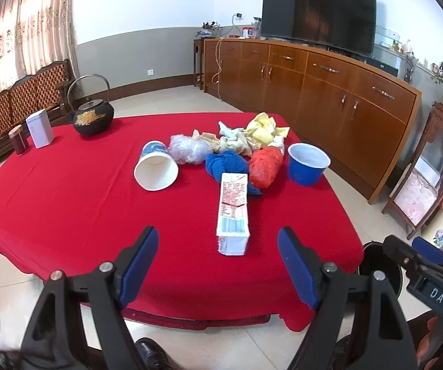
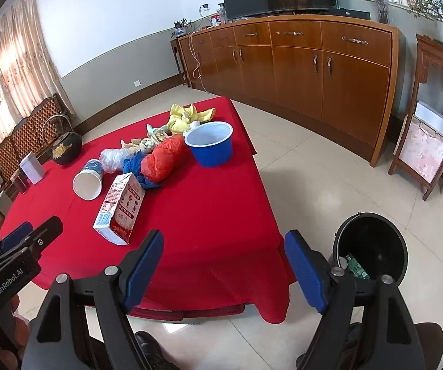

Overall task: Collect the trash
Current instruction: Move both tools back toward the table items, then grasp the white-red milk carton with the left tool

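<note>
On the red tablecloth (image 1: 67, 203) lie a milk carton (image 1: 233, 212) on its side, a tipped paper cup (image 1: 156, 166), a clear plastic wad (image 1: 189, 149), a blue cloth (image 1: 224, 162), a red plastic bag (image 1: 266, 166), an upright blue bowl (image 1: 306, 163) and crumpled yellow and beige wrappers (image 1: 252, 135). My left gripper (image 1: 218, 243) is open and empty, just short of the carton. My right gripper (image 2: 224, 246) is open and empty over the table's near right edge; the carton (image 2: 119, 208) lies to its left. A black bin (image 2: 371, 248) on the floor holds a green packet.
A black iron teapot (image 1: 93, 117), a white tin (image 1: 40, 128) and a dark jar (image 1: 18, 140) stand at the table's far left. A long wooden sideboard (image 1: 314, 92) with a TV runs along the wall. A carved wooden stand (image 2: 431, 117) is at the right.
</note>
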Available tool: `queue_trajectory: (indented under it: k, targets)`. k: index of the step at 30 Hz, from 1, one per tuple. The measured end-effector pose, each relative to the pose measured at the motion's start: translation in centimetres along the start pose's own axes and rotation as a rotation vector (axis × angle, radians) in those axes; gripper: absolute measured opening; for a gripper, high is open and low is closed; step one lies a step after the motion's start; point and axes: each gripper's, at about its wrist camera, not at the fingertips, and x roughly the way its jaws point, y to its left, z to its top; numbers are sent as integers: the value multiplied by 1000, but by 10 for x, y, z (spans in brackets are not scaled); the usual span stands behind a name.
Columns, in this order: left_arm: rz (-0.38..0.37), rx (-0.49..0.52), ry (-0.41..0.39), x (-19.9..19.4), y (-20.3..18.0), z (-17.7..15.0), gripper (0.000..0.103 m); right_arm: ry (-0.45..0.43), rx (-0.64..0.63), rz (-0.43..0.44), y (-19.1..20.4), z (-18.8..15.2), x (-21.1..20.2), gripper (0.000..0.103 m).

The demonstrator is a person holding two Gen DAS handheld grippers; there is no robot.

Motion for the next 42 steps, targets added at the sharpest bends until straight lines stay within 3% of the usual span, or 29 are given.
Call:
queue_trajectory:
  k: [9, 42]
  targets:
    - [21, -17, 7, 11, 11, 5, 81, 4, -20, -2, 8, 7, 12, 82]
    - [25, 17, 96, 69, -14, 6, 81, 42, -3, -26, -1, 30, 66, 82]
